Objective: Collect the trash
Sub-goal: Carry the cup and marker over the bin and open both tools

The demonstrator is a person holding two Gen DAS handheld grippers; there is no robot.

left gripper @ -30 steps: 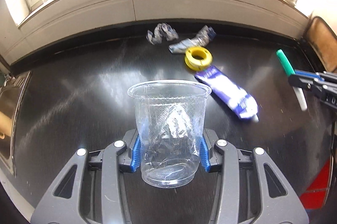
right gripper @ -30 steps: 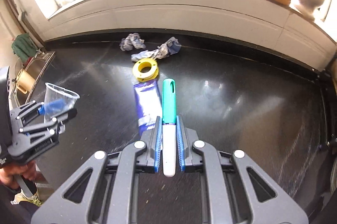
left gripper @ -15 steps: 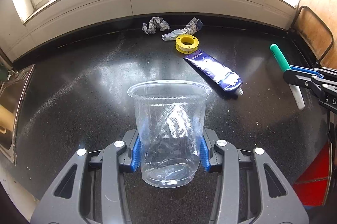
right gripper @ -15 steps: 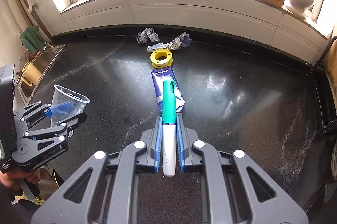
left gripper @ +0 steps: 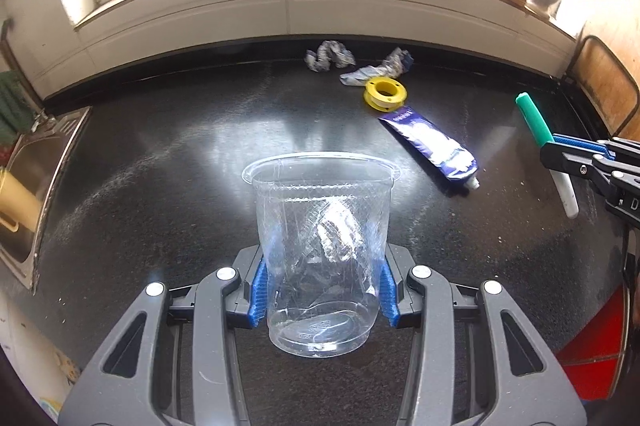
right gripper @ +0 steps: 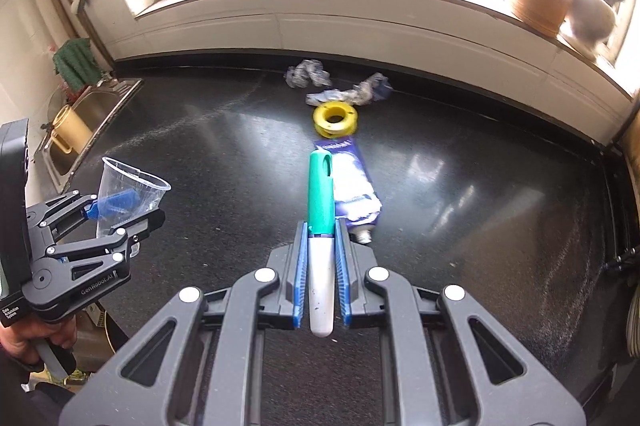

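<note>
Nearest, the left gripper (left gripper: pixel 322 300) is clamped around a clear plastic cup (left gripper: pixel 320 246), mouth up, seemingly as a collecting container, while the right gripper (right gripper: pixel 320 274) is closed on a green-capped marker (right gripper: pixel 320 226) lengthwise, probably bound for the cup. Beyond, on the black countertop (left gripper: pixel 160 185), lie a blue tube (left gripper: pixel 430 145), a yellow tape spool (left gripper: pixel 385 93) and two crumpled wrappers (left gripper: pixel 330 55) near the wall, likely trash awaiting collection.

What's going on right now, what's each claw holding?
Left gripper shut on cup. Right gripper shut on marker. Tube, yellow spool, two crumpled wrappers on counter. Nothing in the way.
</note>
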